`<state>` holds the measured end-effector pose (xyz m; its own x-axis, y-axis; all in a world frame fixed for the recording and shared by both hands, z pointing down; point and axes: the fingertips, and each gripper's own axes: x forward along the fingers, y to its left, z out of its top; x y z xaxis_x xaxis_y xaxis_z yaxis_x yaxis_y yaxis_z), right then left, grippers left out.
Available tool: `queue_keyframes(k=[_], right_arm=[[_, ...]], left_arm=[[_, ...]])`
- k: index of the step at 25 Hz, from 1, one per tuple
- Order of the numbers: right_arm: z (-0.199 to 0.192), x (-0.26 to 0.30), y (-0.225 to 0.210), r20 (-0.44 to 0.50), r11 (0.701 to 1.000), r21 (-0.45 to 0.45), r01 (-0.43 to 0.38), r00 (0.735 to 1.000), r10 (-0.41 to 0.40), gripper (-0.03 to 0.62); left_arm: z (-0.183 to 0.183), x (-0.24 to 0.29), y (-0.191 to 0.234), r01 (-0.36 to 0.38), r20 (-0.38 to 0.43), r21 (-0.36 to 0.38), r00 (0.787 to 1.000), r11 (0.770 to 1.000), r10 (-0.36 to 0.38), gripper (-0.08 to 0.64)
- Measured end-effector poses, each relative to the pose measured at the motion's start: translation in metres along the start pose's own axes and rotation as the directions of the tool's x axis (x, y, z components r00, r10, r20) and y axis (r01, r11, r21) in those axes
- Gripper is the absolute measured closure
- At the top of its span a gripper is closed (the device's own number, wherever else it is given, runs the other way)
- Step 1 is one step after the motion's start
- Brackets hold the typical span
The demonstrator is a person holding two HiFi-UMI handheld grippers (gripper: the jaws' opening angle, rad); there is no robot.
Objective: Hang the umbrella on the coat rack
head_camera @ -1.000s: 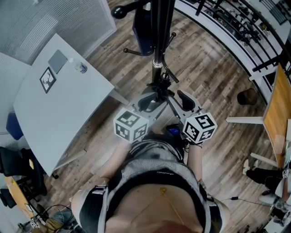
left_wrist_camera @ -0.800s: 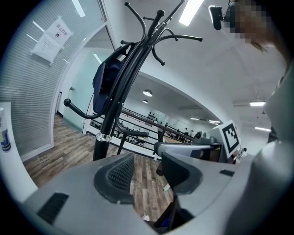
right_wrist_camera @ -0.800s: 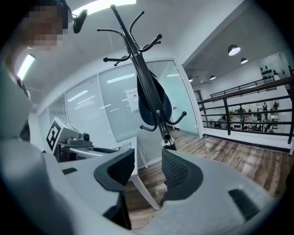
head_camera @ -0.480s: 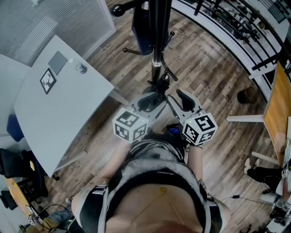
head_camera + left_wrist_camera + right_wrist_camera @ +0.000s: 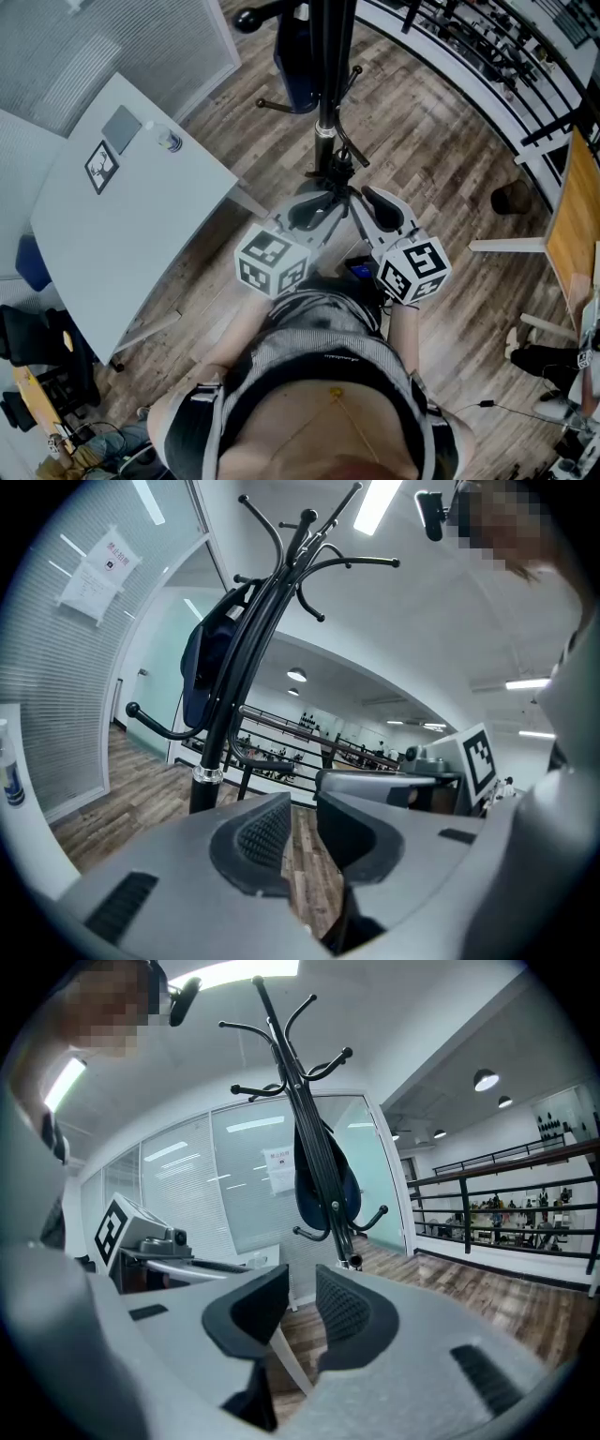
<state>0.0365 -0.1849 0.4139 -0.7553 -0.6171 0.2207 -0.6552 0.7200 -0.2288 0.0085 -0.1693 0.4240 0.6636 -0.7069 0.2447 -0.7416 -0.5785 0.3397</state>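
Umbrella (image 5: 292,70) is seen hung high on the coat rack (image 5: 217,726), jaws of left gripper (image 5: 302,808) & right gripper (image 5: 302,1283) just drawn nearly shut w/ nothing between, so the coat rack could be bumped on pull-back and the umbrella shaken loose.

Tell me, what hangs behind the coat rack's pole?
A dark blue fabric bundle hangs there on the coat rack. The pole covers its middle, so whether it is the umbrella or a bag is unclear.
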Motion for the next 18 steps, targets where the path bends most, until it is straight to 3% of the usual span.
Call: queue_keyframes(k=[5, 18], right_arm=[[0.008, 0.000, 0.003, 0.020, 1.000, -0.014, 0.006, 1.000, -0.005, 0.527], [0.032, -0.007, 0.007, 0.071, 0.999, -0.047, 0.011, 0.997, -0.008, 0.575]], left_arm=[[0.006, 0.001, -0.004, 0.009, 0.022, 0.014, 1.000, 1.000, -0.009, 0.525], [0.027, 0.004, -0.015, 0.022, 0.071, 0.092, 0.997, 0.995, -0.028, 0.535]])
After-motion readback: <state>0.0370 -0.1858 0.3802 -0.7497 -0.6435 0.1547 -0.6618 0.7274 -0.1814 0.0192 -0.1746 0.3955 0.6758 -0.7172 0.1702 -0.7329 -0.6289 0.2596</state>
